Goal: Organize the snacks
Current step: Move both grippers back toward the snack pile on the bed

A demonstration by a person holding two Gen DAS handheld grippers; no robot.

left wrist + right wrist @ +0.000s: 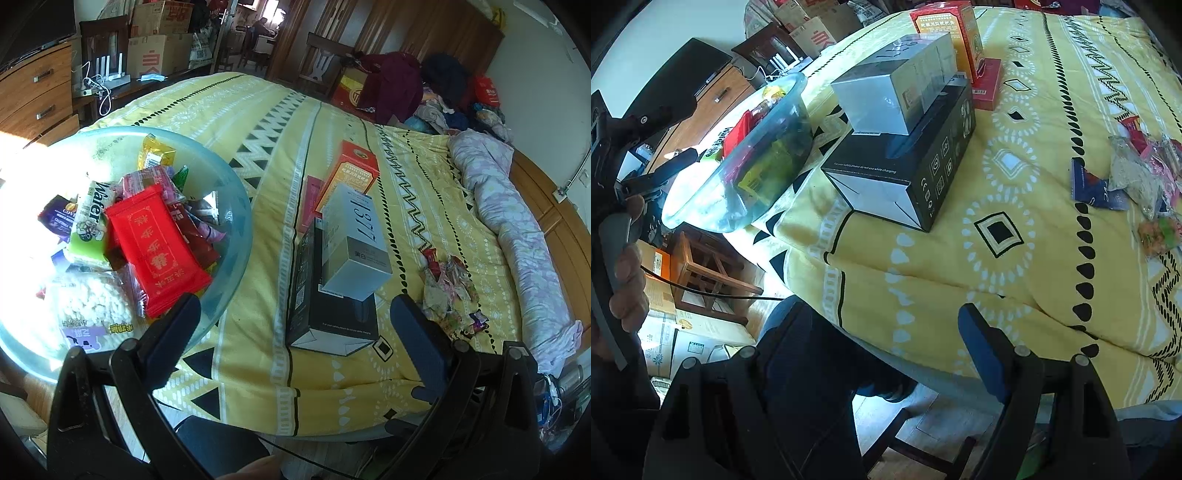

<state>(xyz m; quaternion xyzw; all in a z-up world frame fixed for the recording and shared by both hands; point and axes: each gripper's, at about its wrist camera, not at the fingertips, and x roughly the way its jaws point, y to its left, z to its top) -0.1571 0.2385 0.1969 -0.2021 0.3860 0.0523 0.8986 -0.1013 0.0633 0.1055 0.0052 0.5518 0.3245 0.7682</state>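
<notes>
Reading "Wafer" on a green packet (90, 225), "1977" on a silver box (354, 240).

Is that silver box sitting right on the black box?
Touching. In the right wrist view the silver box rests flat on the black box top, no gap between them.

Loose snacks (1145, 177) cut off by right edge.

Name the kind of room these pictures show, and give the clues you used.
Most likely a lived-in bedroom: a bed under a yellow patterned bedspread, a rolled quilt along its far side, and a wooden chest of drawers nearby.
</notes>
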